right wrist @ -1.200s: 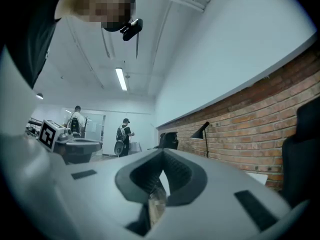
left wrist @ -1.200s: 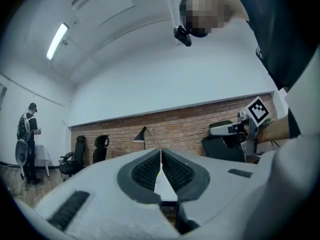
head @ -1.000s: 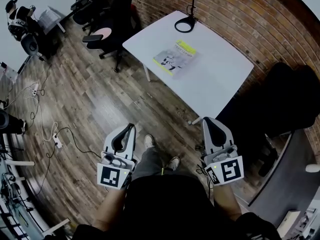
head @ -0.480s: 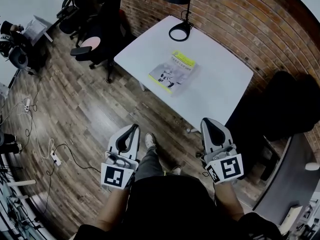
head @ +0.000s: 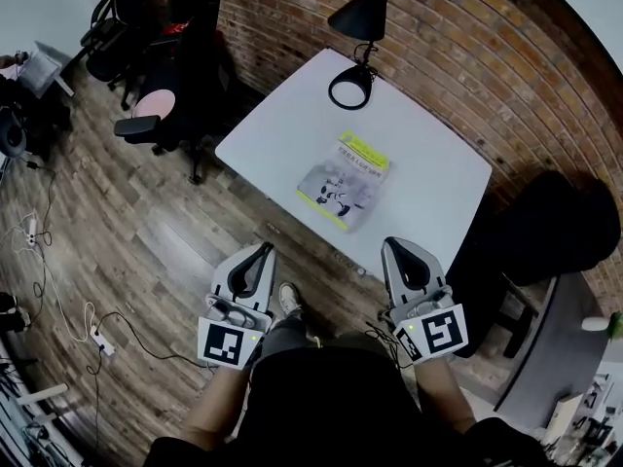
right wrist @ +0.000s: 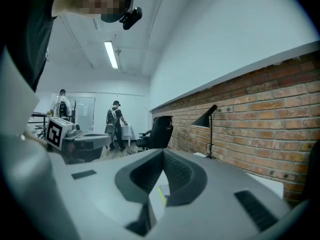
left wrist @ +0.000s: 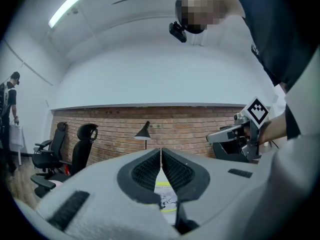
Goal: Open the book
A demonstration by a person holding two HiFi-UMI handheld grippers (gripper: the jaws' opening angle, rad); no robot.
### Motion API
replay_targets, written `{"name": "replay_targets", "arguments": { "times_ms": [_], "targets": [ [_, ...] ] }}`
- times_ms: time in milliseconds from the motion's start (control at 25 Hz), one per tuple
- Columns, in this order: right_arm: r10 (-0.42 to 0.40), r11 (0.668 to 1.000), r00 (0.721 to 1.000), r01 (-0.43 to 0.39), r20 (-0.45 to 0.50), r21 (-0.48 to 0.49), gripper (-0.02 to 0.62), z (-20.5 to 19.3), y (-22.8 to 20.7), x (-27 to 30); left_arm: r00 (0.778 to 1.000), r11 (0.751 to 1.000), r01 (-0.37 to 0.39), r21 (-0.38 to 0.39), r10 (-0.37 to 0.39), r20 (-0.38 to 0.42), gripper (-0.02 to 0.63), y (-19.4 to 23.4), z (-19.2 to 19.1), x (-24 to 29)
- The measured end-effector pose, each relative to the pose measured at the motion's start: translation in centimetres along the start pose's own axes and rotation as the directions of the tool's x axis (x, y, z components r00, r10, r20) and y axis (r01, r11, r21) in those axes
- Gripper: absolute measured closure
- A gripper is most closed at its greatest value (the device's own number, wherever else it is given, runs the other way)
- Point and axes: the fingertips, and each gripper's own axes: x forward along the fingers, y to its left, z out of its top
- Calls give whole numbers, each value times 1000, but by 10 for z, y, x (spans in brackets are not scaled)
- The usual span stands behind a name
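A closed book with a yellow-and-grey cover lies flat on the white table, near its front edge. Both grippers hover over the wooden floor short of the table, pointing toward it, and neither touches the book. My left gripper is shut with nothing in it; its jaw tips meet, and the book shows below them. My right gripper is shut and empty too, with a sliver of the book beneath its tips.
A black desk lamp stands at the table's far edge against the brick wall. Black office chairs stand left of the table, and a dark seat is at its right. Cables trail on the floor. People stand far off.
The person has walked toward the table: table and book now sit closer to both grippers in the head view. Both grippers stay shut and level.
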Motion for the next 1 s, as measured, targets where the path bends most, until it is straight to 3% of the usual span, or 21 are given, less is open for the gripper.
{"name": "replay_targets", "arguments": {
  "times_ms": [160, 400, 1000],
  "targets": [
    [-37, 999, 999, 38, -39, 7, 581, -5, -4, 14, 998, 998, 63, -27, -63, -14, 574, 11, -12, 20],
    [-82, 996, 993, 85, -79, 33, 581, -15, -25, 29, 996, 994, 87, -65, -89, -24, 574, 19, -19, 45],
    [-111, 983, 985, 129, -134, 130, 581, -68, -85, 59, 991, 992, 124, -14, -124, -56, 574, 3, -12, 105]
  ]
}}
